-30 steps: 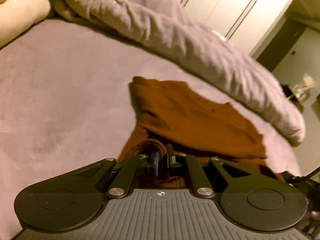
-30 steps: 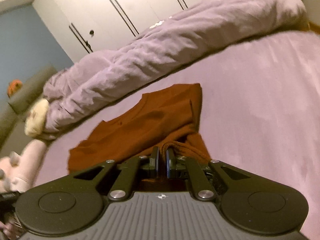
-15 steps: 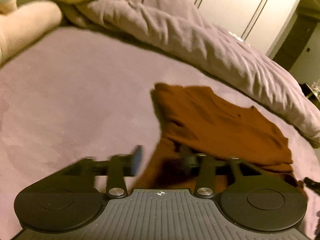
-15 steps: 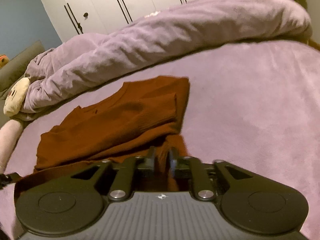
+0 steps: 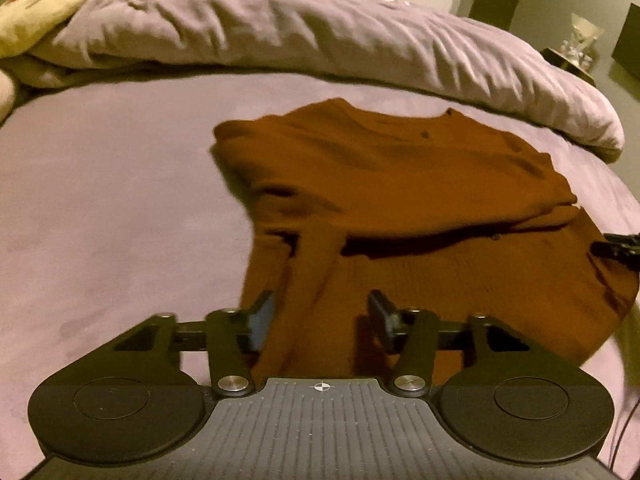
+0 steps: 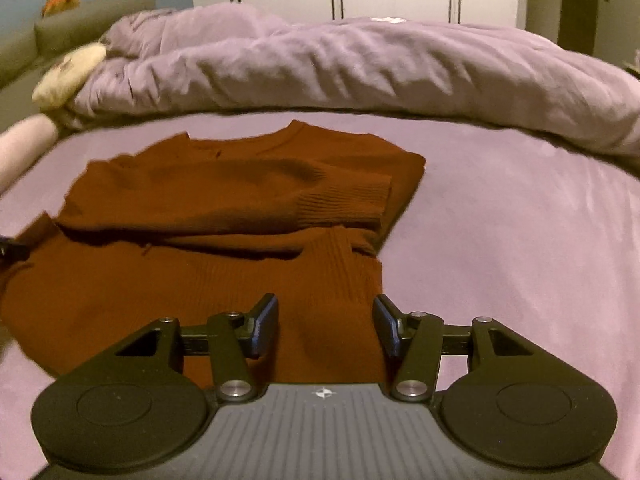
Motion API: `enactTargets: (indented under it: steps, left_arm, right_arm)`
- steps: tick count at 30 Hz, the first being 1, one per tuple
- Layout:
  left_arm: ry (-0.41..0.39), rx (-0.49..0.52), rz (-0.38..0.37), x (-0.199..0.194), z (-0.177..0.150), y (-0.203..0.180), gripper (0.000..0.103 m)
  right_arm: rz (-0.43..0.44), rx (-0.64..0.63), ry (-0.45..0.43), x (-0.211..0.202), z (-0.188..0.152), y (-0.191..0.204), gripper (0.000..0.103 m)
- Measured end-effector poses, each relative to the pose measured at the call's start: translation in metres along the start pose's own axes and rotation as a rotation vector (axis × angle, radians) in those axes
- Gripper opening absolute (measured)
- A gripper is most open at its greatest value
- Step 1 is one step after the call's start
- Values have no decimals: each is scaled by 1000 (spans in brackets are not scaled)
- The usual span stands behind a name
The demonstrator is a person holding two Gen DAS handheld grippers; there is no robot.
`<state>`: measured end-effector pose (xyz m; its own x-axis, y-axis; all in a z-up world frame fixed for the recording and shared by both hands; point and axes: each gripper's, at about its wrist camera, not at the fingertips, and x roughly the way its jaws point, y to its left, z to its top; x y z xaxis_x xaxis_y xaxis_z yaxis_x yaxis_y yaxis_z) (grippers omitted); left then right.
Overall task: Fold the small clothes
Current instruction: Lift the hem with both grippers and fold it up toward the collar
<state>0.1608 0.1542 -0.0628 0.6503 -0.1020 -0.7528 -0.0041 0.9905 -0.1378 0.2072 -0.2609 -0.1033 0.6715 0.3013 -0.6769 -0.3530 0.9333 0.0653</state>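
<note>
Both my feeds are dim and warm-tinted, grainy like indoor evening light. Fisheye bending curves the bed [image 5: 100, 200] edge and darkens the corners. The rumpled duvet [image 6: 360, 64] is smeared with blur. The brown sweater [image 6: 200, 208] casts a soft dark shadow under its folded sleeve.

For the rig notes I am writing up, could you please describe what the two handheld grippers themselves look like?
Both match. The left gripper and right gripper each have a grey ribbed body with a small crosshair mark, flanked by two round black housings with disc insets. Black linkage bars with silver screws carry two short fingers with bluish pads. No hands or sleeves show.
</note>
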Motion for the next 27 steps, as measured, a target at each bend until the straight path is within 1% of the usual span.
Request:
enactTargets:
  steps: [2,3,4,6,7,8,11,15,17,19,22,24,27]
  left_arm:
    - [8,1,-6,6,2,-1,37]
    - [13,1,-6,8,2,-1,32]
    - [17,3,-1,10,3,-1,26]
    - [20,7,11,12,5,-2,17]
    - [19,8,16,12,5,-2,11]
    - [17,5,25,12,6,-1,10]
    - [-7,-11,32,7,7,1,8]
    - [-42,-53,16,-9,12,4,8]
    - [-72,-67,3,-23,18,4,8]
    - [-103,-65,-6,-36,25,4,8]
    - [-129,-86,-28,-50,40,5,7]
    - [-148,-103,-18,-55,49,7,7]
    - [-180,-121,-14,-58,63,9,7]
  right_arm:
    - [7,3,7,7,4,-1,47]
    - [7,-3,10,11,6,-1,43]
    - [3,-12,13,13,7,-1,39]
    - [4,-31,10,16,9,-1,17]
    - [9,-39,6,16,9,0,14]
    - [18,-41,2,15,9,-1,8]
    - [15,-63,-15,11,7,2,7]
    - [10,-76,-52,-2,7,9,6]
    - [19,-87,-78,-12,10,13,6]
    - [19,-101,-111,-22,16,17,6]
    - [25,-103,-155,-34,27,19,6]
    - [33,-100,-178,-38,36,21,6]
    - [19,-104,-213,-41,47,23,6]
